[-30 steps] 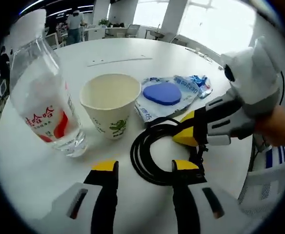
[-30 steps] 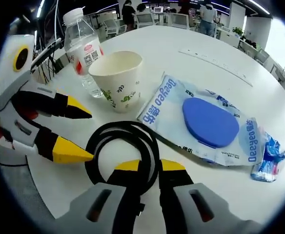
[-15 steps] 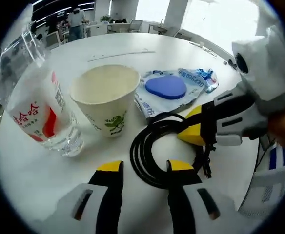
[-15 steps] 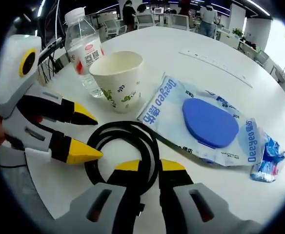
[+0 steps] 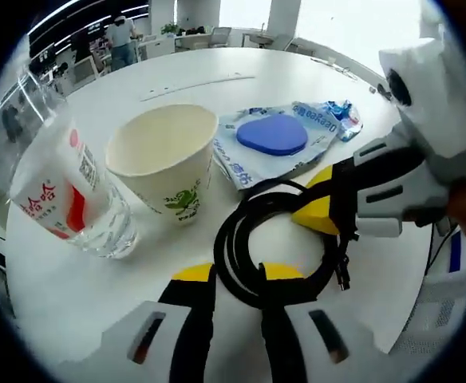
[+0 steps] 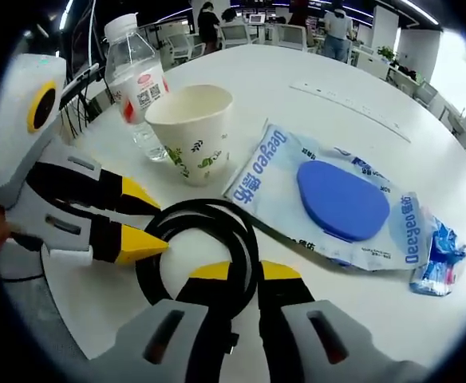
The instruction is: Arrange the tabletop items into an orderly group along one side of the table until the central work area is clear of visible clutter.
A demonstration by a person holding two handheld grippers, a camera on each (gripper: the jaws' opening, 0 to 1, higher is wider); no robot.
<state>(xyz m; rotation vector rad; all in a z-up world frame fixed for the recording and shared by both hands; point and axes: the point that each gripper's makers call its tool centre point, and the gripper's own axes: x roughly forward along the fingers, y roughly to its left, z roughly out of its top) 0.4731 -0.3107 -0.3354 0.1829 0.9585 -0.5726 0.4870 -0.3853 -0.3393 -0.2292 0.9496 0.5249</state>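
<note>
Nearest in the right gripper view, the right gripper (image 6: 243, 271) is pinching the near arc of the coiled black cable (image 6: 217, 219) between its yellow-tipped fingers, jaws drawn nearly together on the strands. In the left gripper view, the left gripper (image 5: 237, 274) is bracketing the near edge of the same cable (image 5: 253, 239), the loop lying between its fingertips; the jaws are standing narrow, but whether the pads are actually pressing the cable is hard to tell.

Just beyond the fingers, the paper cup (image 6: 191, 128) is standing upright, and past it, a little to the left, the water bottle (image 6: 134, 76) is standing close beside it. To the right of the cable, a clear packet with a blue pad inside (image 6: 341, 203) is lying flat, touching or slightly overlapping the coil's far edge. Farther right, a small crumpled blue wrapper (image 6: 439, 259) is lying at the packet's end.

Judging progress, the items are already sitting fairly close together near one edge of the white table (image 6: 297, 72), while the wide far surface is looking bare apart from a thin strip lying on it. The cable seems to be what is being tidied now; the packet and wrapper probably need straightening afterwards.

The bottle's top is being cut off in the left gripper view, and the cable's plug end is too small to make out clearly.
</note>
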